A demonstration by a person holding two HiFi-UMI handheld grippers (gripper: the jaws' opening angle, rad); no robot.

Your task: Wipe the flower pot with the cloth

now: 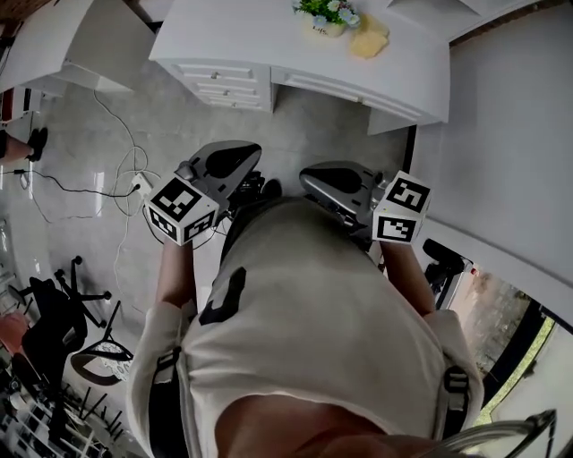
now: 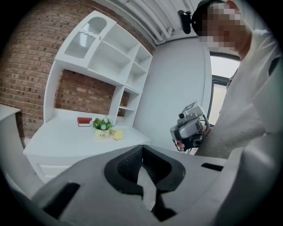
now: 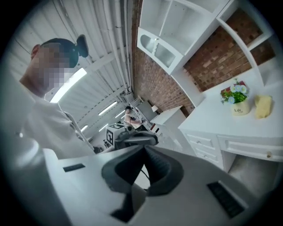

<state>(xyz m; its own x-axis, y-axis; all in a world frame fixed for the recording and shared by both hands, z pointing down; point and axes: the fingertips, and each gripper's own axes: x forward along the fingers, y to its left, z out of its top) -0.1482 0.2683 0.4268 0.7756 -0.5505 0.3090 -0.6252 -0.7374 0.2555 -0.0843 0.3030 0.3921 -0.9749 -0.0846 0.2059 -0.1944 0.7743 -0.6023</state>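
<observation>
A small cream flower pot point(image 1: 327, 20) with green leaves and pale flowers stands on a white desk point(image 1: 269, 45) far ahead. A yellow cloth point(image 1: 369, 40) lies just right of it. The left gripper view shows the pot point(image 2: 102, 132) and cloth point(image 2: 117, 134) small and distant. In the right gripper view the pot point(image 3: 239, 106) and cloth point(image 3: 262, 106) sit at the right. My left gripper point(image 1: 235, 159) and right gripper point(image 1: 333, 179) are held close to the person's chest, well short of the desk. The left jaws point(image 2: 142, 148) and right jaws point(image 3: 144, 148) are both shut with nothing between them.
The desk has drawers point(image 1: 219, 80) on its left side and a white shelf unit point(image 2: 106, 66) against a brick wall. A red book point(image 2: 84, 121) lies behind the pot. Cables point(image 1: 107, 183) trail over the grey floor, an office chair point(image 1: 67, 322) stands at the left, and a white wall point(image 1: 501, 134) rises on the right.
</observation>
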